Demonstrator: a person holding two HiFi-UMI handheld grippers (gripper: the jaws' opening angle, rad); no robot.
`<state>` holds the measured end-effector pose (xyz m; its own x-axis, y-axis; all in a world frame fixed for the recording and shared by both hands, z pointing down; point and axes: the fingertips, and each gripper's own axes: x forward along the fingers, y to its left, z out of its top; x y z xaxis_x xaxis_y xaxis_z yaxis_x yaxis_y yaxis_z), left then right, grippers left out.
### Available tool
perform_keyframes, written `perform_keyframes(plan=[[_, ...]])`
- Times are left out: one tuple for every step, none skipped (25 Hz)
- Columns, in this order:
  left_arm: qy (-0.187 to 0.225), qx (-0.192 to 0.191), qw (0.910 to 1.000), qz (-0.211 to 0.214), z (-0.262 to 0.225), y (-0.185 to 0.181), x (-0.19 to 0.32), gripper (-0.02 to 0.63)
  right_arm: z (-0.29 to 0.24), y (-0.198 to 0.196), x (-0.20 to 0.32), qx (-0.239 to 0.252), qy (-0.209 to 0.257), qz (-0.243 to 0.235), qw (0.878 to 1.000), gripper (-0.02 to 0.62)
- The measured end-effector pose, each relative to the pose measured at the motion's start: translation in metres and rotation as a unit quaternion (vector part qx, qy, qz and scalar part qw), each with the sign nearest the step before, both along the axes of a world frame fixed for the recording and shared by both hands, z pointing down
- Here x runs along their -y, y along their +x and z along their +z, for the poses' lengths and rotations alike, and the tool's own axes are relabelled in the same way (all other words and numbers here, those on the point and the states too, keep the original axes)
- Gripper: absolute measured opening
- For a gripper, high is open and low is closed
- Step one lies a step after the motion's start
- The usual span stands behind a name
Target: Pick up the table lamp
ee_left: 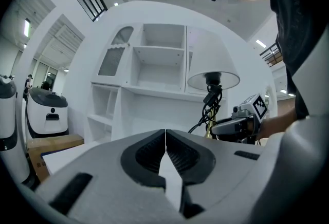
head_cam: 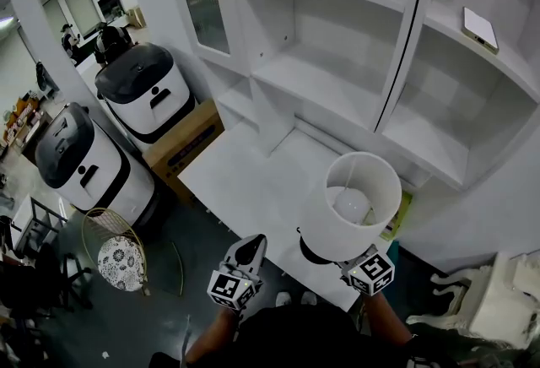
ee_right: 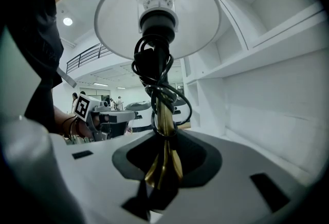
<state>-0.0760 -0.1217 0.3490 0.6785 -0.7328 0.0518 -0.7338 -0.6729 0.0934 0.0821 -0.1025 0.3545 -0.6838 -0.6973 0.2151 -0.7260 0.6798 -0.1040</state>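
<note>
— Left gripper (head_cam: pixel 252 243) and right gripper (head_cam: pixel 344 262) sit closest to us in the head view. Where is the lamp (head_cam: pixel 354 199)?

— Just ahead of the right one, upright, at the near edge of the table (head_cam: pixel 245 181) before the shelves (head_cam: pixel 337 79). Its shade (head_cam: pixel 364 181) hides those jaws from above, and we cannot tell whether the base (head_cam: pixel 309 253) is clear of the table.

— And the left gripper view?

— Our left jaws are pressed together, nothing between them. The lamp (ee_left: pixel 213 80) stands off to their right, apart, with the right gripper (ee_left: pixel 216 126) beside it.

— So the right gripper view settles it.

— Yes. Our right jaws are clamped low on the brass stem (ee_right: pixel 163 159), below the wound cord (ee_right: pixel 160 89). The stem runs straight up across the jaws, which point about level.

— Then we judge the lift is the right hand's: straight up along that stem, keeping it vertical so the shade does not swing.

— Agreed; the left is near but touches nothing.
</note>
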Motion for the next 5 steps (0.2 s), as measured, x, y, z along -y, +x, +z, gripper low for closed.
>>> perform_keyframes(plan=[[-0.001,0.002,1.0000,0.000,0.0009,-0.0001,-0.0002,0.018,0.0012,-0.0002,0.0002,0.000,0.001,0.001,1.000,0.117],[-0.002,0.003,1.0000,-0.001,0.0021,-0.0003,-0.0005,0.018,0.0023,-0.0006,0.0010,0.000,0.002,0.002,1.000,0.115],[-0.004,0.002,1.0000,-0.002,0.0031,-0.0004,-0.0004,0.018,0.0030,-0.0009,0.0026,0.000,0.004,0.003,1.000,0.115],[-0.005,0.000,1.0000,-0.003,0.0038,-0.0002,0.0001,0.018,0.0035,-0.0009,0.0047,0.000,0.007,0.004,1.000,0.115],[-0.006,-0.002,1.0000,-0.004,0.0043,0.0002,0.0008,0.018,0.0038,-0.0008,0.0071,0.001,0.010,0.004,1.000,0.115]])
